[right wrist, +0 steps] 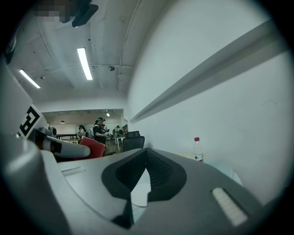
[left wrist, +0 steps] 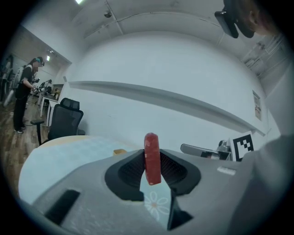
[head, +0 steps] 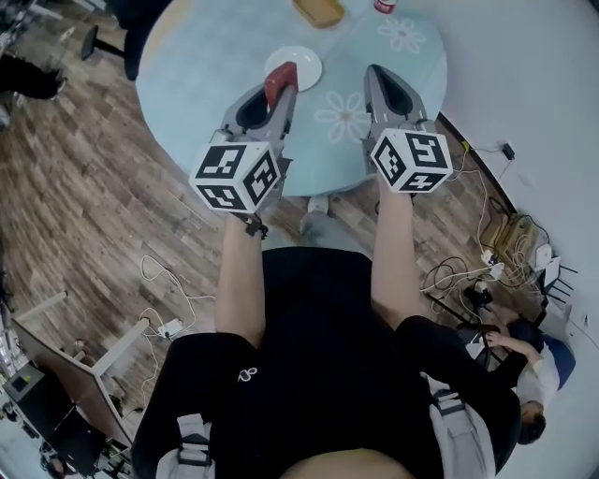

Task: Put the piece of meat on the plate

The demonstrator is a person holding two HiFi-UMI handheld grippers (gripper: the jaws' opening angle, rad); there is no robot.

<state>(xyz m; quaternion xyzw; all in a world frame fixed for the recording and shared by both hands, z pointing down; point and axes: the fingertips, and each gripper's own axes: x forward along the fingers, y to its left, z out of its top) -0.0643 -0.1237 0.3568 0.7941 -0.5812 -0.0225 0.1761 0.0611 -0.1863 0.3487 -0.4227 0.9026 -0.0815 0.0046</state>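
Observation:
A red piece of meat (head: 279, 82) stands on edge between the jaws of my left gripper (head: 281, 86), which is shut on it. In the left gripper view the meat (left wrist: 152, 158) sticks up above the dark pads (left wrist: 131, 170). In the head view it overlaps the near left part of the small white plate (head: 301, 64) on the round table (head: 197, 84); how high above it I cannot tell. My right gripper (head: 376, 75) is alongside, right of the plate, shut and empty, with its tips meeting (right wrist: 146, 151).
A wooden tray (head: 318, 11) and a red-capped bottle (head: 384, 5) stand at the table's far side; the bottle (right wrist: 196, 150) also shows in the right gripper view. A white wall lies to the right, cables on the floor (head: 468, 271), and a black office chair (left wrist: 64, 120) beyond the table.

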